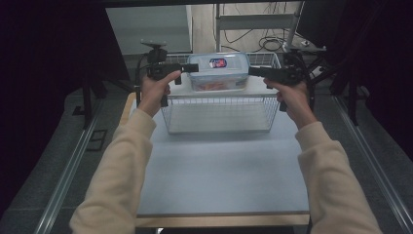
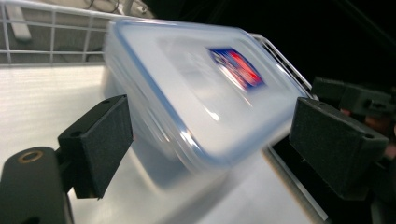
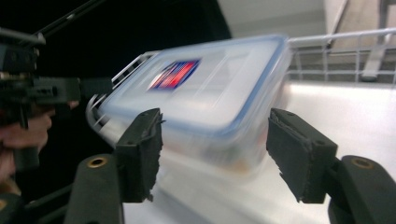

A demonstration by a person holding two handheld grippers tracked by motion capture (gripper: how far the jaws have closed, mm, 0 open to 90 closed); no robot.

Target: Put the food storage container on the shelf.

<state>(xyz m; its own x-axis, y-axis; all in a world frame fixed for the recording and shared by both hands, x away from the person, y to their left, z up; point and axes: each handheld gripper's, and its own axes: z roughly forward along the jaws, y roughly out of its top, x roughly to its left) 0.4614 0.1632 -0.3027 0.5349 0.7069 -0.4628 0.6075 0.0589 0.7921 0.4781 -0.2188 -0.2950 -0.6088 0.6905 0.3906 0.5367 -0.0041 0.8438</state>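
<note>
Container between two tools, both ends freed

Container (image 1: 217, 71), a clear plastic box with a blue-rimmed lid and a red-and-blue label, sits in the upper middle of the high view, at the far end of the white wire basket (image 1: 219, 114) on the table (image 1: 221, 175). Its long axis runs across the frame, left to right, so each short end faces one tool. The left tool (image 1: 193, 68) lies just off the box's left end, the right tool (image 1: 253, 71) just off its right end, about equally near.

In the left gripper view the left tool (image 2: 210, 144) has its pads spread wide, the box's corner between them but untouched. In the right gripper view the right tool (image 3: 215, 154) also stands apart, its pads clear of the box's walls. Both look to have let go; drawing straight back along the box's long axis seems the clean way out.
</note>
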